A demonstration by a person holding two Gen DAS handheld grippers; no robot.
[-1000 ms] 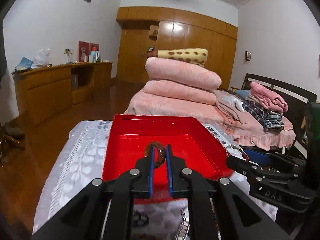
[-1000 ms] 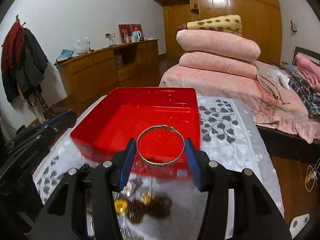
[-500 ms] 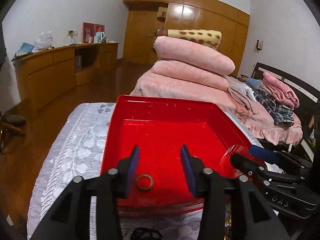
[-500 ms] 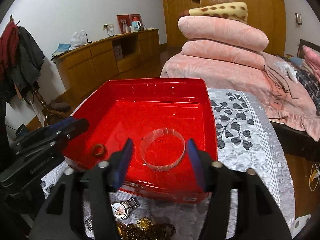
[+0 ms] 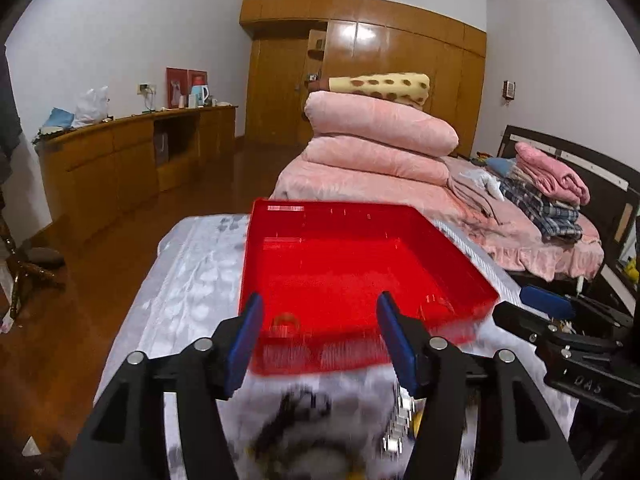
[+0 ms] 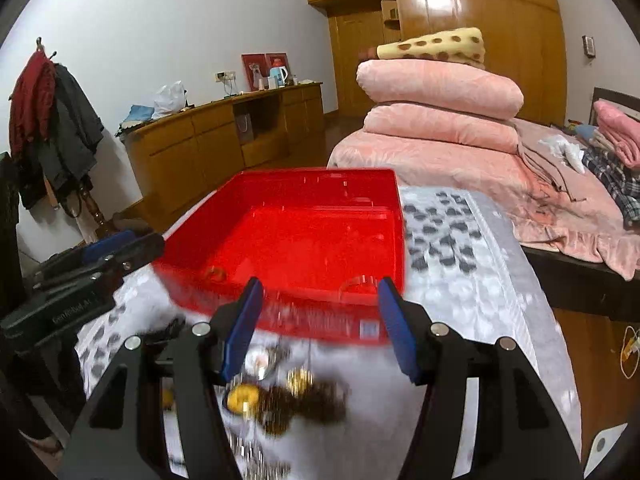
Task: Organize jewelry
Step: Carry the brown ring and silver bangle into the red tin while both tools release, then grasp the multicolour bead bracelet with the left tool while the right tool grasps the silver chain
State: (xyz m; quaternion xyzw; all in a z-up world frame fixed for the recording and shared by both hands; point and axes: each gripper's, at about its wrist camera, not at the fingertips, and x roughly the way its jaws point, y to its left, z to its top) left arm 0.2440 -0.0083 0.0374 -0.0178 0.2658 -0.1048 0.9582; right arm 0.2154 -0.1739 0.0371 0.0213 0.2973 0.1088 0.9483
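Near edge of tray floor, left side: small brown ring (image 5: 286,322), lying flat inside the shallow red plastic tray (image 5: 460,276); in the right wrist view the same ring (image 6: 215,273) sits near the tray's near-left corner.
Near edge of tray floor, right side: thin silver bangle (image 6: 357,285), seen only faintly through motion blur, lying inside the red tray (image 6: 396,216) close to its near wall.
Tray position: resting on the grey-white leaf-patterned cloth (image 6: 476,280) that covers the table, towards its far half.
Loose pile near the tray: blurred gold and dark brown jewellery pieces (image 6: 288,396) with a round watch face (image 6: 260,360) on the cloth, just near of the tray's front wall; a silver metal link band (image 5: 398,424) shows in the left wrist view.
Left gripper (image 5: 318,338): blue-padded fingers spread wide apart, nothing between them, hanging over the tray's near wall.
Right gripper (image 6: 318,326): blue-padded fingers likewise spread wide, holding nothing, above the tray's near wall and the pile.
Cross-views: each gripper appears at the side of the other's view, beside the tray.
Far background: stacked pink quilts (image 6: 440,92) on a bed, wooden sideboard (image 6: 224,136) on the left, wooden wardrobe (image 5: 360,80) against the far wall.
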